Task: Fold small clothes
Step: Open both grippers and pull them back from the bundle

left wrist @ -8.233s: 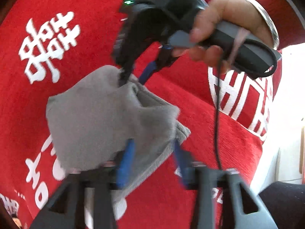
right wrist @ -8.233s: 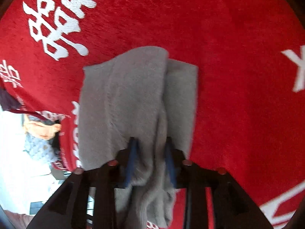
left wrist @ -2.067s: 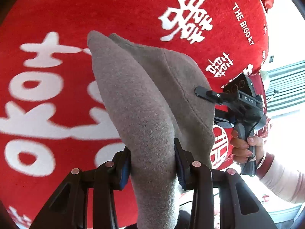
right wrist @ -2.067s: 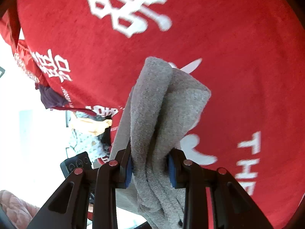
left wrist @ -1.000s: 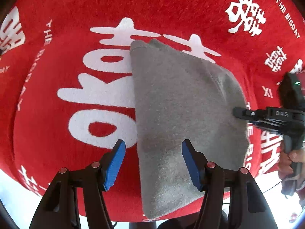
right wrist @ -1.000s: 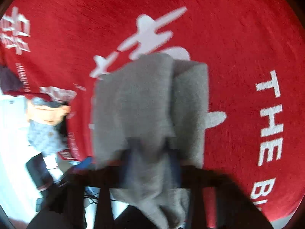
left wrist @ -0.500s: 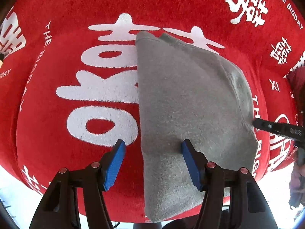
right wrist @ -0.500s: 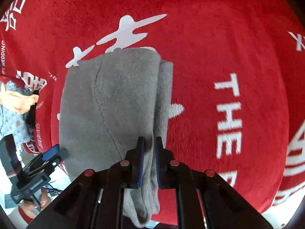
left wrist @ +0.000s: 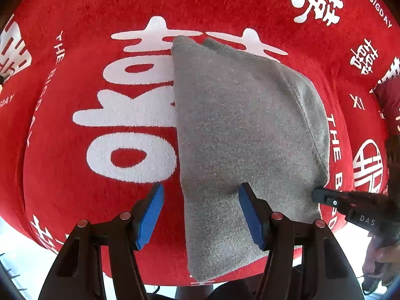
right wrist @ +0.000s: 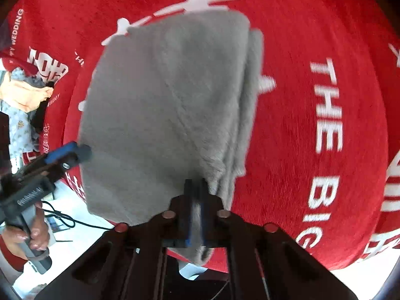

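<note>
The folded grey garment (left wrist: pixel 245 135) lies mid-frame on the red printed cloth (left wrist: pixel 75 175). Your left gripper (left wrist: pixel 200 212) gapes wide around its near edge; your right gripper (right wrist: pixel 194 210) pinches its lower corner, blurred.

Soft red cloth (left wrist: pixel 220 7) with big white signs and the words THE BIG DAY covering the table, folded grey clothing (left wrist: pixel 245 135) lying flat on it, small heap of other clothes (right wrist: pixel 22 105) at its far edge
</note>
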The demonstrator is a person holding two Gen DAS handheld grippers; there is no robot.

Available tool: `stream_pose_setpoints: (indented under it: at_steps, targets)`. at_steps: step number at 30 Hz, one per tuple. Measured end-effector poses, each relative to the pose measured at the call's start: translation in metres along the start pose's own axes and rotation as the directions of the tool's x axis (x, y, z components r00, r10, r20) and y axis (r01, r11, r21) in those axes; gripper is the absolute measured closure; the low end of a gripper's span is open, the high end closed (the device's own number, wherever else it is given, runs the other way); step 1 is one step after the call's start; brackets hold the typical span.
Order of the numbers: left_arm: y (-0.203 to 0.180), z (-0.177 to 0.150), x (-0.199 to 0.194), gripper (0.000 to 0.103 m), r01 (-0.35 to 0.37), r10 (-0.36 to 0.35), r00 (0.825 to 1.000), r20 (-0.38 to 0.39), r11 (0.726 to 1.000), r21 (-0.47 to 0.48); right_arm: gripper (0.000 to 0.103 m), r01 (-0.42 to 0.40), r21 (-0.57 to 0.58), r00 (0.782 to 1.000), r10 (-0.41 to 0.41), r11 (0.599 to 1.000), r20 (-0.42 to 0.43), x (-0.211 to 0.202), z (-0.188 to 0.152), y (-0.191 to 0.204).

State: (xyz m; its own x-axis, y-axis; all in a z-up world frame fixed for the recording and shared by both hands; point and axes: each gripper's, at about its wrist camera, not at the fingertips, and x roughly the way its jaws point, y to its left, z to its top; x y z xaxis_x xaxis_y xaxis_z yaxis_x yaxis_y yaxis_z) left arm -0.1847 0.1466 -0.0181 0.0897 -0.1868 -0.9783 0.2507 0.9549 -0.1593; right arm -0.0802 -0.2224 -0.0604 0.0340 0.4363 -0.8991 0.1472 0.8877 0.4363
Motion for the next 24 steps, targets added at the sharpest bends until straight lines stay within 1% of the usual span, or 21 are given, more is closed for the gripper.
stream_pose_setpoints:
  at_steps: [3, 4, 6, 8, 10, 14, 17, 18, 19, 20, 21, 22, 24]
  targets:
    - [0.003, 0.001, -0.002, 0.04, 0.008, -0.008, 1.0, 0.003, 1.0, -0.015, 0.103, 0.019, 0.015, 1.0, -0.019, 1.0, 0.003, -0.003, -0.006, -0.002]
    - [0.005, 0.001, -0.004, 0.04, 0.016, -0.016, 1.0, 0.003, 1.0, -0.026, 0.098, 0.04, 0.018, 0.999, -0.04, 0.999, -0.005, -0.003, -0.008, -0.002]
    - [0.007, 0.002, -0.008, 0.04, 0.025, -0.025, 1.0, 0.004, 0.999, -0.039, 0.097, 0.079, 0.046, 0.996, -0.077, 0.996, -0.036, -0.005, -0.018, -0.012]
    - [0.006, 0.003, -0.012, 0.04, 0.023, -0.023, 1.0, 0.005, 0.999, -0.034, 0.097, 0.069, 0.094, 0.997, -0.065, 0.993, -0.045, -0.008, -0.024, -0.022]
    - [0.005, 0.003, -0.015, 0.04, 0.011, -0.011, 1.0, 0.004, 1.0, -0.015, 0.097, 0.086, 0.106, 0.996, -0.083, 0.991, -0.04, -0.014, -0.029, -0.025]
    - [0.002, 0.001, -0.018, 0.04, -0.004, 0.004, 1.0, -0.006, 1.0, 0.009, 0.097, 0.119, 0.086, 0.993, -0.117, 0.989, -0.03, -0.027, -0.033, -0.018]
    - [0.0, -0.001, -0.021, 0.04, -0.018, 0.018, 1.0, -0.018, 1.0, 0.017, 0.097, 0.117, 0.084, 0.993, -0.117, 0.99, -0.01, -0.033, -0.029, -0.006]
    - [-0.001, -0.002, -0.022, 0.037, -0.02, 0.02, 0.999, -0.026, 1.0, 0.018, 0.097, 0.113, 0.086, 0.994, -0.113, 0.99, -0.005, -0.035, -0.028, -0.003]
    - [-0.002, -0.003, -0.024, 0.029, -0.023, 0.024, 0.999, -0.029, 1.0, 0.018, 0.096, 0.107, 0.089, 0.994, -0.108, 0.99, 0.001, -0.038, -0.028, -0.001]
    - [-0.002, -0.003, -0.025, 0.014, -0.03, 0.031, 0.999, -0.029, 0.999, 0.018, 0.096, 0.102, 0.092, 0.995, -0.103, 0.991, 0.009, -0.041, -0.027, 0.004]
    - [-0.003, -0.004, -0.028, 0.013, -0.035, 0.036, 0.999, -0.025, 0.999, 0.022, 0.095, 0.1, 0.091, 0.995, -0.101, 0.991, 0.014, -0.043, -0.025, 0.008]
    - [-0.004, -0.004, -0.03, 0.013, -0.037, 0.038, 0.999, -0.024, 0.999, 0.03, 0.093, 0.098, 0.087, 0.995, -0.1, 0.991, 0.019, -0.044, -0.021, 0.015]
    - [-0.003, -0.003, -0.032, 0.013, -0.039, 0.04, 0.999, -0.027, 0.999, 0.031, 0.082, 0.096, 0.076, 0.995, -0.099, 0.992, 0.029, -0.048, -0.019, 0.021]
